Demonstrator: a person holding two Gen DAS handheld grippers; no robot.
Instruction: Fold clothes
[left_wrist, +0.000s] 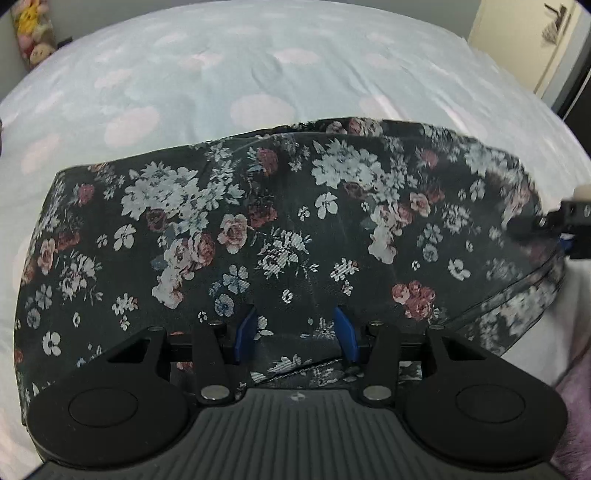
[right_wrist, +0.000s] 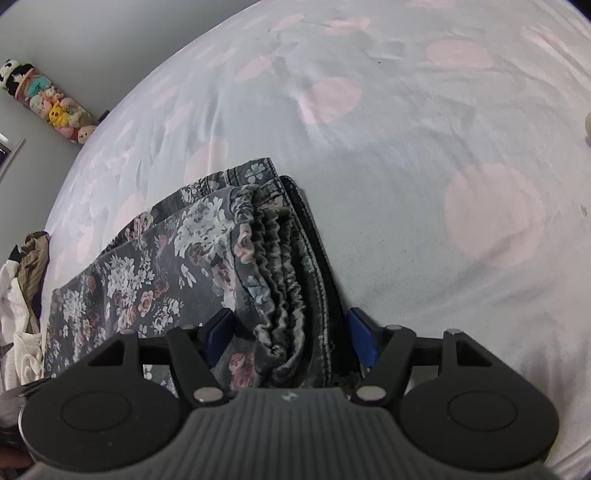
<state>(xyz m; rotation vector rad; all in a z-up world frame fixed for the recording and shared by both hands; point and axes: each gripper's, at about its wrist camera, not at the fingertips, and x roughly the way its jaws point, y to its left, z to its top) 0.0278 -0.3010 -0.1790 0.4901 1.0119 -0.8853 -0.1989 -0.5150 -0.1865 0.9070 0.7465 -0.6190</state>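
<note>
A dark floral garment (left_wrist: 280, 221) lies folded on the pale blue bed sheet (left_wrist: 229, 74) and fills the middle of the left wrist view. My left gripper (left_wrist: 295, 332) hovers over its near edge with the blue fingers (left_wrist: 245, 334) apart; the cloth lies between and under them, not pinched. In the right wrist view the same garment (right_wrist: 147, 266) shows its stacked elastic waistband (right_wrist: 273, 266) along the right edge. My right gripper (right_wrist: 291, 334) straddles that waistband with jaws wide, the pads (right_wrist: 364, 336) clear of the fabric.
A clear tube of plush toys (right_wrist: 51, 107) stands by the wall beyond the bed. A heap of white and brown clothes (right_wrist: 22, 288) lies left of the garment. A white cloth (left_wrist: 535, 325) and a pink fuzzy fabric (left_wrist: 576, 413) sit at its right.
</note>
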